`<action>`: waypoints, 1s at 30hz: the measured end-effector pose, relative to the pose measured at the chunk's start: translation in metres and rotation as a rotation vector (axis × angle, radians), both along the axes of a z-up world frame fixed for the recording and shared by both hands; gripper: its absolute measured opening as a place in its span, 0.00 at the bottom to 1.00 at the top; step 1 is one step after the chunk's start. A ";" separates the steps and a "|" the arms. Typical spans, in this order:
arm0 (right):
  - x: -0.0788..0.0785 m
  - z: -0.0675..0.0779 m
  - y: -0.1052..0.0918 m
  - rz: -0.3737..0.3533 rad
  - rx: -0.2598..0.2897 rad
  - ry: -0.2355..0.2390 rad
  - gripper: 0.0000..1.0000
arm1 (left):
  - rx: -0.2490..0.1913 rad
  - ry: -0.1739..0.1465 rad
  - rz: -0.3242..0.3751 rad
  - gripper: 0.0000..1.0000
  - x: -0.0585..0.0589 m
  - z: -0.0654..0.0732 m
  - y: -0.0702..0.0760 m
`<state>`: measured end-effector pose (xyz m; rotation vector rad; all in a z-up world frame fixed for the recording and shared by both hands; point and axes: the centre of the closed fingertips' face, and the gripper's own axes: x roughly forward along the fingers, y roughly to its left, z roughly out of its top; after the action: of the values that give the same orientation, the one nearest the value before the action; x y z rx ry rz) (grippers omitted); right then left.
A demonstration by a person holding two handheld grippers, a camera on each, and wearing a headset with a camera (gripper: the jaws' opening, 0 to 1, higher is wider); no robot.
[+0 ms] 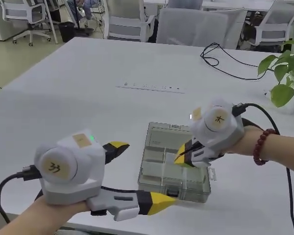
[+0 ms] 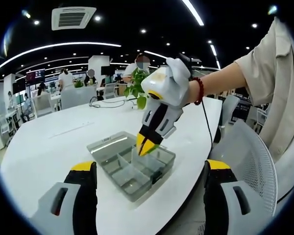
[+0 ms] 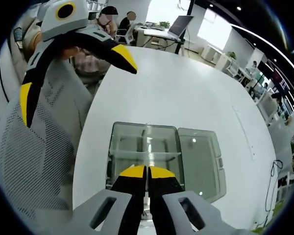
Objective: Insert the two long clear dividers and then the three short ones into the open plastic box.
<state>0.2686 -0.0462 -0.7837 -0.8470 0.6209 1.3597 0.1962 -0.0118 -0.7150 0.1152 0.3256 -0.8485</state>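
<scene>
The open clear plastic box point(image 1: 157, 169) lies near the table's front edge, its lid point(image 3: 202, 156) folded flat beside the base. Clear dividers point(image 2: 121, 164) stand in the base and split it into compartments. My right gripper point(image 1: 182, 159) points down into the box, shut on a thin clear divider point(image 3: 147, 147) seen edge-on between its yellow tips point(image 3: 147, 171). From the left gripper view the right gripper point(image 2: 146, 146) hovers over the box's middle. My left gripper point(image 1: 139, 174) is open and holds nothing, just left of the box.
A faint row of small clear pieces point(image 1: 149, 87) lies mid-table, beyond the box. A black cable point(image 1: 220, 58) loops at the back right, beside a green plant point(image 1: 284, 73). Office chairs point(image 1: 196, 24) line the far edge. The front edge runs under my left hand.
</scene>
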 end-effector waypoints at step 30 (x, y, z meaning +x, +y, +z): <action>0.003 -0.044 0.000 0.010 -0.240 0.084 0.02 | 0.007 0.012 0.008 0.91 0.005 -0.003 -0.002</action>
<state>0.2711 -0.0467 -0.8273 -0.9893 0.8590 1.3525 0.2007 -0.0135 -0.7184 0.1153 0.3407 -0.8408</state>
